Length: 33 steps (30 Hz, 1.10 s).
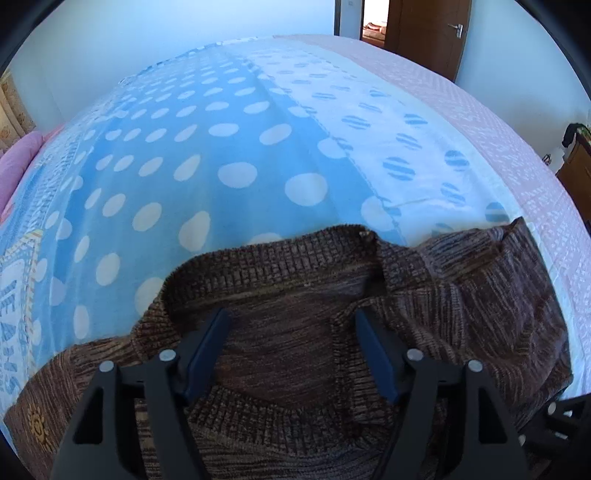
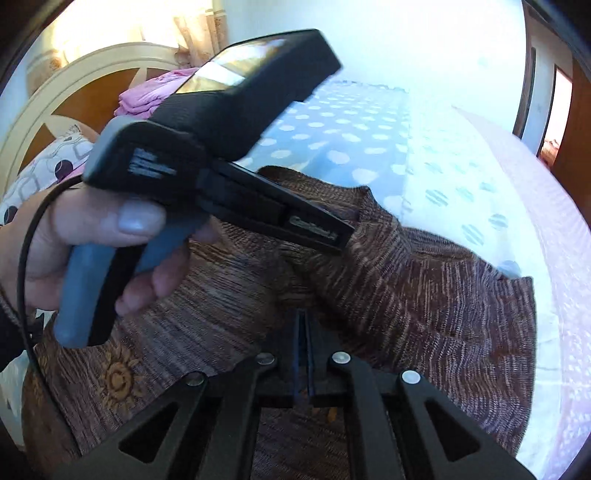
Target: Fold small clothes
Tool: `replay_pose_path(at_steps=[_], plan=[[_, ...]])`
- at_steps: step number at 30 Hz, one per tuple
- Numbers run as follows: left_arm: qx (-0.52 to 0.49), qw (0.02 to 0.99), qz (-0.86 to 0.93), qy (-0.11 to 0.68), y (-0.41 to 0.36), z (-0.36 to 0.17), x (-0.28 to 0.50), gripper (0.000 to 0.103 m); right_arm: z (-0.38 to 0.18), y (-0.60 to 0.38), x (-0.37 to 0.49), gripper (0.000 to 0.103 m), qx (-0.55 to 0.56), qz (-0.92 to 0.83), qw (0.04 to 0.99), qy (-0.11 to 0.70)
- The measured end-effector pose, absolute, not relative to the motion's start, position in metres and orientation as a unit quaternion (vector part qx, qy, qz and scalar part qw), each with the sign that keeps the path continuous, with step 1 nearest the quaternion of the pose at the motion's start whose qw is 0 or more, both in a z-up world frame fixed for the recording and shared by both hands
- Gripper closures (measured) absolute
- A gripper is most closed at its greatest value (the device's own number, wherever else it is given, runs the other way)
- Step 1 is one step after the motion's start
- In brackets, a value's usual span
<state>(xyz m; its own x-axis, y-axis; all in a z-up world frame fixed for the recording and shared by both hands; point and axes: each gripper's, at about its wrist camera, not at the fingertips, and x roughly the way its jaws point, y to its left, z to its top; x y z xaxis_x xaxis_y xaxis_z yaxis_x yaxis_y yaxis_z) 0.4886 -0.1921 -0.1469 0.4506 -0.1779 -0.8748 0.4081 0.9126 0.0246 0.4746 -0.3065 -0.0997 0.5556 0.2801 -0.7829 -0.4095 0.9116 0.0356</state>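
A brown knit sweater (image 1: 295, 295) lies on the bed, its ribbed hem rumpled towards the far side. My left gripper (image 1: 291, 321) is open, its blue pads spread over the sweater's middle, with nothing between them. In the right wrist view the same sweater (image 2: 424, 295) fills the lower half. My right gripper (image 2: 304, 325) is shut on a fold of the sweater. The left gripper's body (image 2: 207, 147), held in a hand, reaches in from the left above the sweater.
The bed carries a blue blanket with white dots (image 1: 207, 155) and a pink cover (image 1: 517, 155) on the right side. A pink cloth (image 2: 155, 92) and a headboard (image 2: 74, 85) are at the bed's head. A wooden door (image 1: 424, 33) stands beyond.
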Motion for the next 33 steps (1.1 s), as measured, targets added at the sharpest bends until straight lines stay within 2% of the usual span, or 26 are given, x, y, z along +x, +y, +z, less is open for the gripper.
replay_pose_path(at_steps=[3, 5, 6, 7, 8, 9, 12, 14, 22, 23, 24, 31, 33], plan=[[0.119, 0.845, -0.169, 0.492, -0.193, -0.148, 0.490, 0.020, -0.107, -0.307, 0.484, 0.096, -0.082, 0.194, 0.876, 0.433], [0.109, 0.844, -0.167, 0.498, -0.191, -0.149, 0.492, 0.020, -0.107, -0.309, 0.488, 0.082, -0.080, 0.190, 0.877, 0.433], [0.106, 0.844, -0.166, 0.499, -0.191, -0.149, 0.492, 0.020, -0.107, -0.311, 0.490, 0.065, -0.075, 0.193, 0.877, 0.434], [0.106, 0.844, -0.165, 0.500, -0.191, -0.149, 0.492, 0.020, -0.107, -0.313, 0.491, 0.054, -0.068, 0.199, 0.875, 0.436], [0.107, 0.844, -0.164, 0.500, -0.191, -0.149, 0.492, 0.020, -0.109, -0.316, 0.494, 0.054, -0.067, 0.200, 0.874, 0.437], [0.108, 0.844, -0.162, 0.500, -0.192, -0.149, 0.492, 0.020, -0.110, -0.318, 0.489, 0.054, -0.072, 0.197, 0.875, 0.436], [0.108, 0.842, -0.160, 0.503, -0.192, -0.148, 0.493, 0.019, -0.112, -0.313, 0.491, 0.086, -0.081, 0.187, 0.878, 0.434], [0.107, 0.842, -0.156, 0.506, -0.191, -0.149, 0.494, 0.016, -0.111, -0.316, 0.494, 0.086, -0.052, 0.200, 0.875, 0.438], [0.114, 0.840, -0.151, 0.509, -0.194, -0.149, 0.495, 0.016, -0.116, -0.343, 0.507, 0.086, 0.046, 0.275, 0.837, 0.472], [0.115, 0.840, -0.150, 0.509, -0.195, -0.149, 0.495, 0.016, -0.117, -0.343, 0.509, 0.089, 0.034, 0.265, 0.841, 0.471], [0.116, 0.840, -0.150, 0.509, -0.195, -0.149, 0.496, 0.016, -0.118, -0.343, 0.511, 0.101, 0.022, 0.252, 0.845, 0.471], [0.119, 0.841, -0.147, 0.506, -0.195, -0.148, 0.497, 0.014, -0.108, -0.323, 0.495, 0.102, -0.005, 0.266, 0.848, 0.459], [0.127, 0.842, -0.146, 0.503, -0.196, -0.149, 0.497, 0.010, -0.101, -0.315, 0.476, 0.102, -0.036, 0.283, 0.848, 0.446]])
